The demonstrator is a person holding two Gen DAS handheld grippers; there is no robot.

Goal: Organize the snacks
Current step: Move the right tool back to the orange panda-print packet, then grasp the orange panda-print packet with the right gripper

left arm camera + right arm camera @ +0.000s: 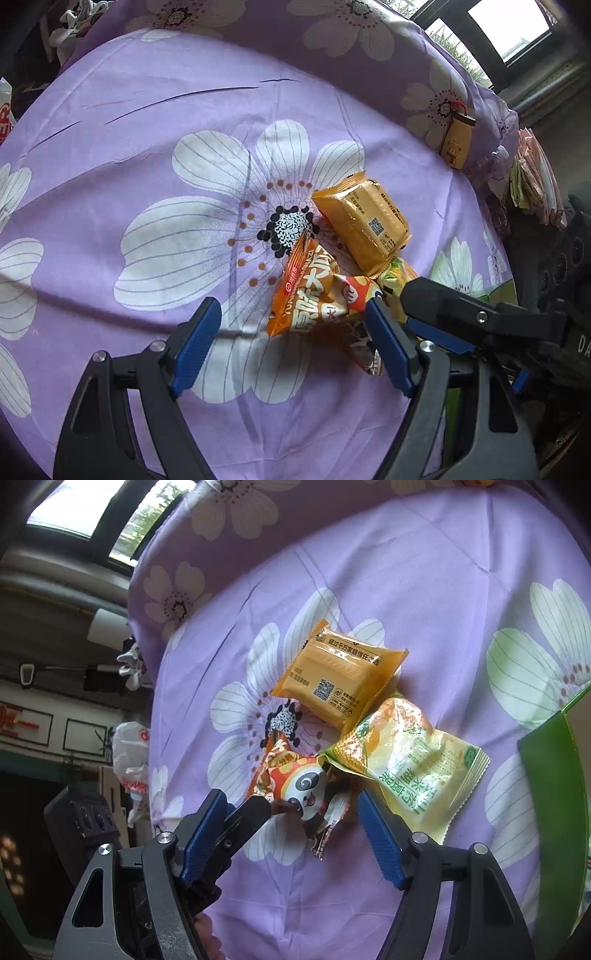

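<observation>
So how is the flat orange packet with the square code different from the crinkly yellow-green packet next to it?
The flat orange packet is one plain colour with a black square code; the crinkly yellow-green packet shows a corn picture and green writing. The orange one is smooth and boxy, while the yellow-green one is puffy and wrinkled. The orange one lies farther from the grippers. Both are sealed snack packets on the purple flowered cloth, with their edges meeting.

floral purple cloth [184, 110] — window [513, 26] beyond
</observation>
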